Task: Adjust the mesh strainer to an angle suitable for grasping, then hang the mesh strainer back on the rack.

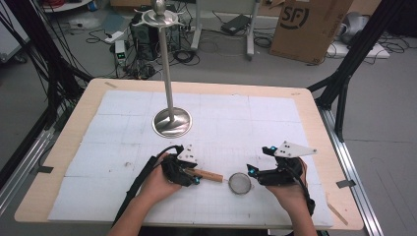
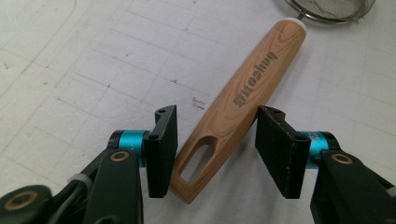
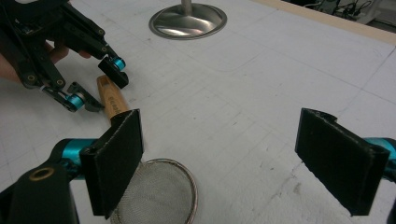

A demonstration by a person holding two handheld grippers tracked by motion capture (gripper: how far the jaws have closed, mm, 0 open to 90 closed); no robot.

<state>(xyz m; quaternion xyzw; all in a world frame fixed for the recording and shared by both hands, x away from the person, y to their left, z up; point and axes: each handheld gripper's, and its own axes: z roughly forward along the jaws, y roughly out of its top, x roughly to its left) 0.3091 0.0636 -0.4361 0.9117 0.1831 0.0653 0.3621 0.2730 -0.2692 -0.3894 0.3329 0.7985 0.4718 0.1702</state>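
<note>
The left gripper's (image 2: 212, 149) black padded fingers (image 2: 163, 149) stand partly open on either side of the light wooden handle (image 2: 243, 98) of a small round wire-mesh strainer (image 1: 240, 183); one pad sits just beside the handle's slotted end, the other a little apart, so nothing is clamped. The handle lies flat on the white gridded mat (image 1: 221, 123), its metal bowl pointing toward the right gripper (image 3: 233, 163). That gripper's fingers (image 3: 114, 158) gape wide and empty, one pad hanging above the mesh bowl's rim. The strainer rests near the counter's (image 1: 314, 123) near edge, about midway along it. Farther toward the far edge stands a steel pole stand with a round domed base (image 1: 172, 122).
</note>
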